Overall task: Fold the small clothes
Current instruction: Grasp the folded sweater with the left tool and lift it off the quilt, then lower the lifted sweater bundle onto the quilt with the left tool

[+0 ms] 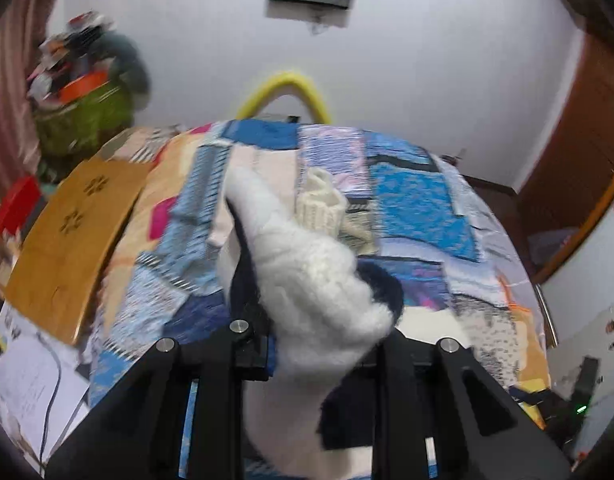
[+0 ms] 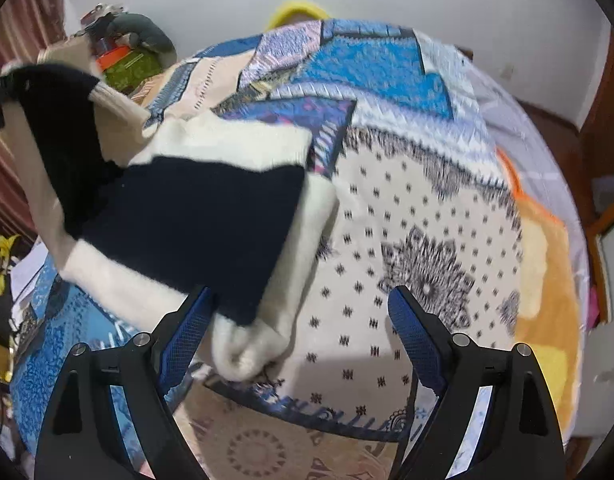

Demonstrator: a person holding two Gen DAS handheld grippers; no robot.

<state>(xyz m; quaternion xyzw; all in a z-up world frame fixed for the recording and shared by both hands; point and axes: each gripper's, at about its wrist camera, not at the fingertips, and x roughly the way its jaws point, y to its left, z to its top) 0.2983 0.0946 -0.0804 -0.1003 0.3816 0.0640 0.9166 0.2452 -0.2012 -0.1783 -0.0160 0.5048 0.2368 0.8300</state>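
Observation:
A small white and navy knit sweater (image 2: 195, 208) lies partly on the patchwork bedspread (image 2: 427, 240). My left gripper (image 1: 315, 320) is shut on a fluffy white part of the sweater (image 1: 307, 264) and holds it lifted above the bed; the lifted part also shows at the upper left of the right wrist view (image 2: 59, 112). My right gripper (image 2: 299, 312) is open, its left finger (image 2: 183, 336) touching the sweater's lower edge, nothing held. A ribbed cream cuff (image 1: 319, 200) lies further back on the bed.
A wooden board (image 1: 71, 236) lies on the bed's left side. A green basket piled with items (image 1: 83, 120) stands at the far left by the curtain. A yellow curved bar (image 1: 283, 92) is behind the bed. Wooden wardrobe (image 1: 579, 152) stands at right.

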